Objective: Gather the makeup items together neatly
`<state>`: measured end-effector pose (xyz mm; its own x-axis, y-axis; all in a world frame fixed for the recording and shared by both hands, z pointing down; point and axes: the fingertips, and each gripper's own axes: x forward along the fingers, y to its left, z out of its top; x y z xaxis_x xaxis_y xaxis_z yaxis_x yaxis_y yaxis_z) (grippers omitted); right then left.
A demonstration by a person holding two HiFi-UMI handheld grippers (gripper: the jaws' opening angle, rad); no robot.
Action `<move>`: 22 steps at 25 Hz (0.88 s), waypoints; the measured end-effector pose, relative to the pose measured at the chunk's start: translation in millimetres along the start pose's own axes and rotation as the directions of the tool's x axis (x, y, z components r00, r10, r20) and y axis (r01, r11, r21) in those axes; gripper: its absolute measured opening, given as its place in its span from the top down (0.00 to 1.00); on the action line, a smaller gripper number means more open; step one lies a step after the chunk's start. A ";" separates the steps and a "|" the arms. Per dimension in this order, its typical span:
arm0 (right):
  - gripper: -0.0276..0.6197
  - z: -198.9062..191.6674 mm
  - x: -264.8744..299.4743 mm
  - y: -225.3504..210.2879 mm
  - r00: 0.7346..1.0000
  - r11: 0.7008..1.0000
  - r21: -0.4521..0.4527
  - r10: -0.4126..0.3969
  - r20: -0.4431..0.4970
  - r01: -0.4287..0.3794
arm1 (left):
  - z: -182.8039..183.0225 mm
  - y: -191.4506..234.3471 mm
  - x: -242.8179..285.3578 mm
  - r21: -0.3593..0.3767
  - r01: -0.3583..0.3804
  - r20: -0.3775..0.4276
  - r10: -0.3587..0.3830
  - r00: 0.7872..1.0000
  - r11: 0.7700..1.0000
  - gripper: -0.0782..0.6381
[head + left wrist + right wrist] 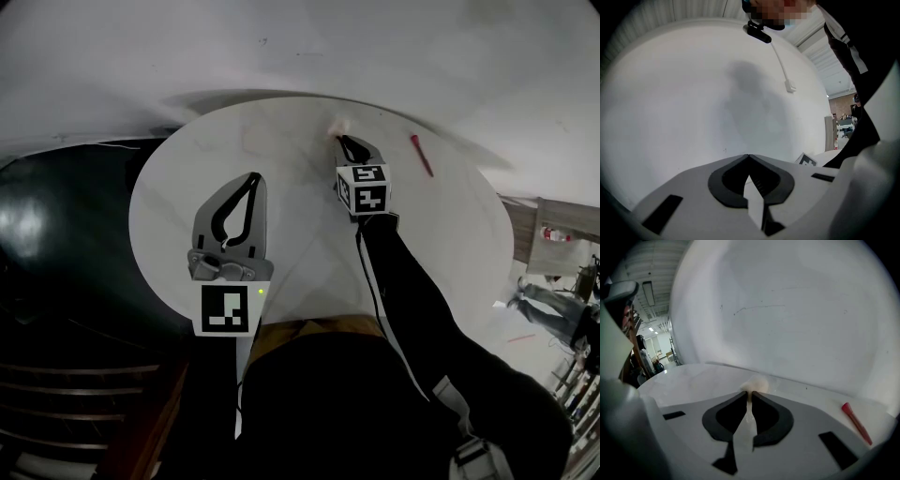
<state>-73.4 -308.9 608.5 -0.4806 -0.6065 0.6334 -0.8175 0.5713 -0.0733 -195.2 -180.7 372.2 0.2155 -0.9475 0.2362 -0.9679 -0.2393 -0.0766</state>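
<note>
A small pale pink makeup puff (pixel 337 125) lies near the far edge of the round white table (pixel 178 202). My right gripper (pixel 344 142) reaches to it. In the right gripper view the jaws are pinched together on the near edge of the puff (pixel 758 383), so my right gripper (pixel 750 393) is shut on it. A thin red makeup pencil (pixel 421 155) lies on the table to the right of that gripper, apart from it; it also shows as the red pencil (pixel 856 423). My left gripper (pixel 251 178) hovers over the table's left half, shut with nothing in it; its tips meet in the left gripper (pixel 748 155) view.
A white wall (pixel 394 47) curves close behind the table's far edge. Dark floor (pixel 47 234) lies to the left and brown wooden slats (pixel 84 394) at the lower left. The person's dark sleeve (pixel 412 281) crosses the table's near right side.
</note>
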 end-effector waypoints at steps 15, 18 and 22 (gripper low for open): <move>0.88 9.8 -85.1 48.7 0.993 0.994 -0.072 0.086 0.084 -0.080 | 13.9 -18.4 -33.7 0.019 0.055 0.079 -0.057 0.995 0.998 0.87; 0.88 -8.3 -102.7 66.6 0.992 0.991 -0.084 0.107 0.064 -0.102 | 15.6 -26.1 -44.1 0.047 0.089 0.088 -0.093 0.992 0.995 0.87; 0.88 -39.8 -121.7 93.8 0.990 0.986 -0.097 0.141 0.014 -0.139 | 16.5 -37.8 -56.1 0.061 0.125 0.101 -0.131 0.986 0.990 0.87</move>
<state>-78.9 -159.5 555.2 -0.5951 -0.5277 0.6061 -0.7083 0.7007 -0.0853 -168.5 -122.0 345.8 0.3526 -0.9245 0.1451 -0.9235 -0.3688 -0.1054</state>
